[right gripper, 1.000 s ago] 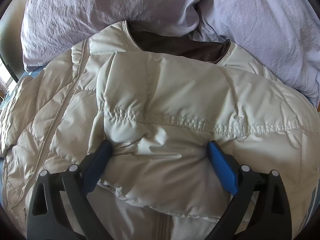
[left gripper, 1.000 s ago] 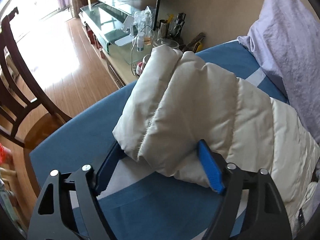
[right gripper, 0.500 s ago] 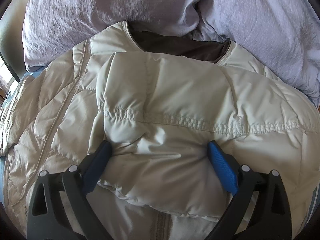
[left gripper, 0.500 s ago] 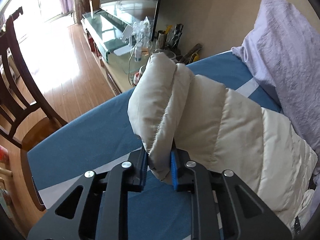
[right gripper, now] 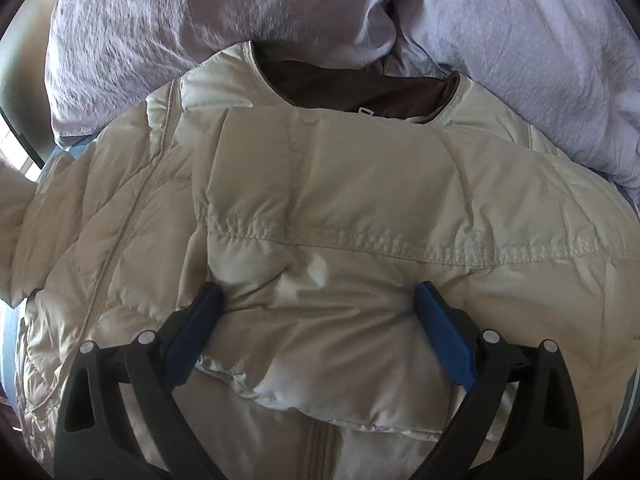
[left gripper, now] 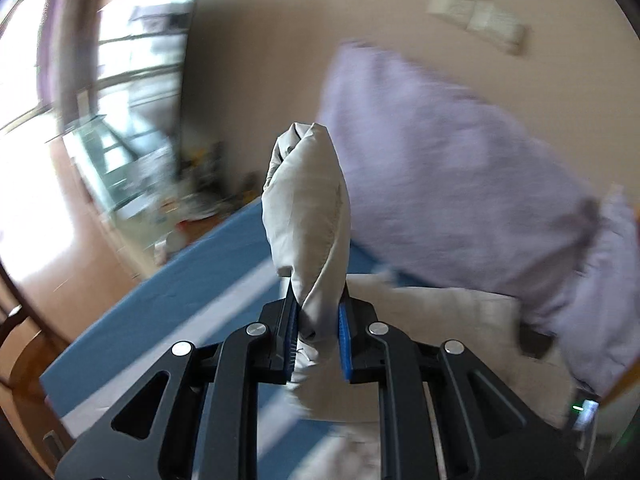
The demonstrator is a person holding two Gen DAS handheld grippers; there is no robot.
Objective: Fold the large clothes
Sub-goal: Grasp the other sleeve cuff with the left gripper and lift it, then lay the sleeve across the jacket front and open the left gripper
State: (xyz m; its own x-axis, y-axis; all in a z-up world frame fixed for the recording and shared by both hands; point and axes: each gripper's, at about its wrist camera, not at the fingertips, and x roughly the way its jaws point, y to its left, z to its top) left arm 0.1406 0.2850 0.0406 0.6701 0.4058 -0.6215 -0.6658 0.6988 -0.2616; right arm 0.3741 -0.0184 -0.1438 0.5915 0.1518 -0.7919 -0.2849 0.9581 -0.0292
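- Two grippers are on one cream puffer jacket (right gripper: 360,208), which lies across the blue bed (left gripper: 192,280) with its brown-lined collar toward the lilac pillows (right gripper: 200,12).
- Far left in my left-wrist view I only get blur: a bright window, a glass-topped unit, wooden floor. I leave those aside.
- My left gripper (left gripper: 318,332) has just been closing, and its blue pads now pinch a sleeve end (left gripper: 308,216) of the jacket between them. The cloth stands up from the jaws like a stiff tube, clear of the bed, with a lilac pillow (left gripper: 460,176) behind it to the right.
- Below and right of that grip, the jacket's body spreads over the bed toward the pillow.
- In the right-wrist view, my right gripper (right gripper: 320,328) sits with its jaws wide apart, both fingers resting on a padded fold already laid over the jacket's chest. It straddles the fold and clamps nothing.
- What the coming move turns on, as I judge it: the sleeve's long axis runs away from the left gripper, and the body lies to the right of it, toward my right hand. So the left hand, the one holding cloth, must carry the sleeve rightward across the body, while the right gripper pins the middle.
- At the far right edge a strip of blue bed shows beside the jacket.
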